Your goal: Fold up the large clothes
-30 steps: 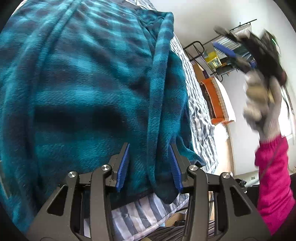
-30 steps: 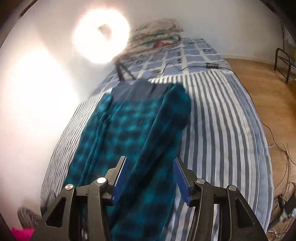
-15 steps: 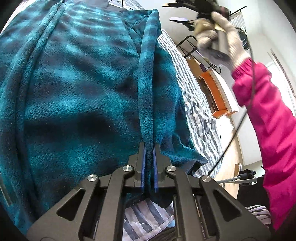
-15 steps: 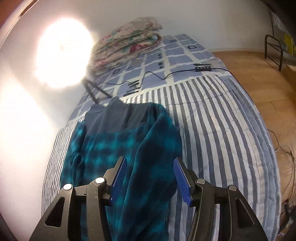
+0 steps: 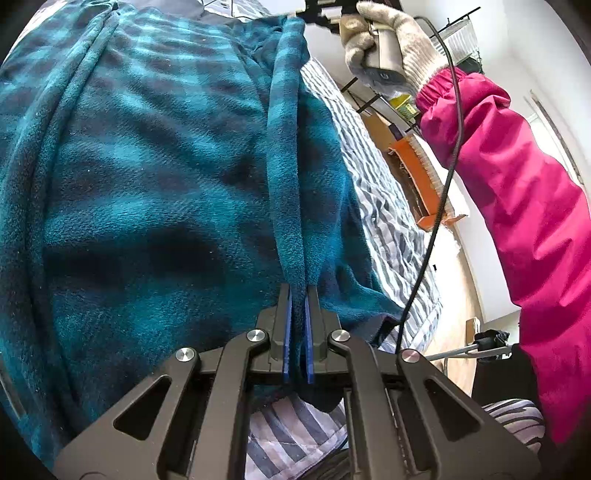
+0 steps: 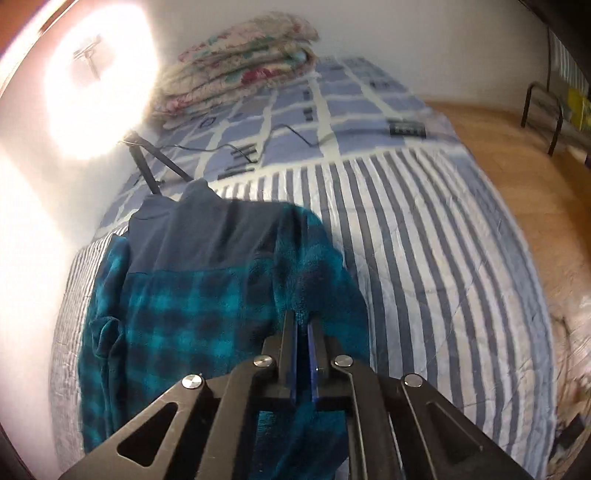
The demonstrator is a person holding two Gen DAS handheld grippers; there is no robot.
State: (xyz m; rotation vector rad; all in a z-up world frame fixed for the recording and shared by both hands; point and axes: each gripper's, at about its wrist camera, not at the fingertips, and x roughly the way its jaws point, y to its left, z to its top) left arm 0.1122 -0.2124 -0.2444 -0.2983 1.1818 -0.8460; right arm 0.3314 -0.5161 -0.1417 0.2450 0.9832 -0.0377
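Fleece jacket (image 5: 155, 177) is laid lengthwise along the bed's (image 6: 424, 236) left edge; its right fold is pinched near the hem by the left gripper (image 5: 298, 295), near the shoulder by the right gripper (image 6: 303, 321).

The fleece jacket (image 6: 192, 295) is teal checked with near-black squares, and a plain navy panel runs across its shoulders and collar. It lies on a bedcover (image 6: 424, 240) striped grey-blue and white, which gives way further up to a sheet (image 6: 343, 96) of pale blue squares on cream, where a folded quilt (image 6: 243, 59) shows what looks like a pink and green floral print, though glare washes it out. Both grippers are black with blue pads (image 5: 287, 332), the person's sleeve (image 5: 517, 177) is bright magenta, and the knitted glove (image 5: 399, 33) is off-white.
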